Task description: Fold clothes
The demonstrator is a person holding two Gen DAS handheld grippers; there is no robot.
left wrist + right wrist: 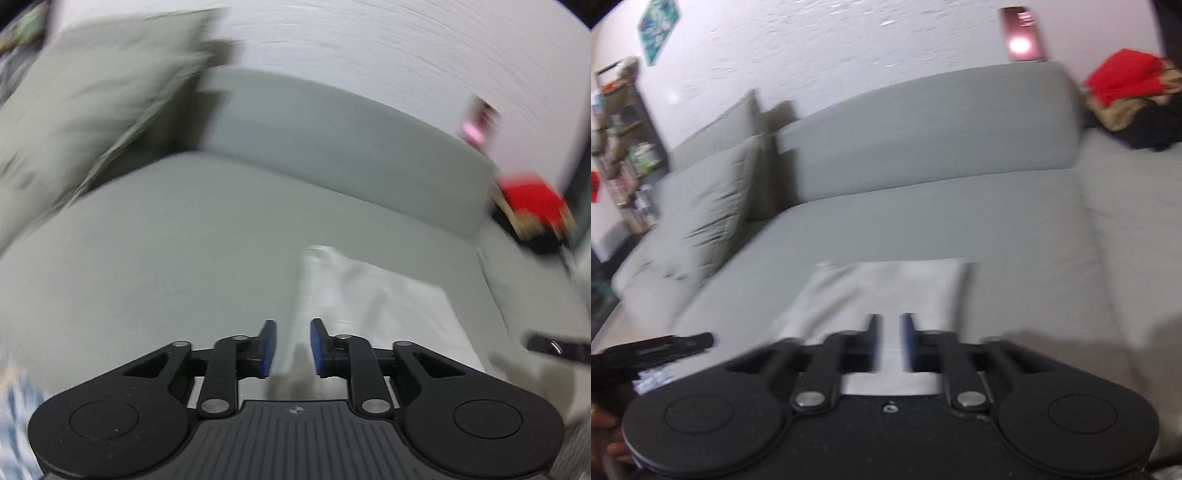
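Observation:
A white garment [369, 295] lies folded into a flat rectangle on the grey sofa seat [184, 258]. My left gripper [293, 325] hovers over the garment's left edge, its blue pads a small gap apart with nothing between them. In the right wrist view the same garment [886, 288] lies just ahead of and under my right gripper [891, 317]. That gripper's jaws stand narrowly apart, and only cloth further off shows through the slit. Each gripper shows as a black tip at the edge of the other's view, the right [554, 347] and the left [665, 347]. Both views are motion-blurred.
A grey pillow [709, 210] leans at the sofa's left, the backrest [923, 129] behind. A pile of red, tan and dark clothes [1123, 77] sits at the far right. A blue-white patterned cloth [652, 380] lies near the left gripper. A shelf [624, 147] stands at the far left.

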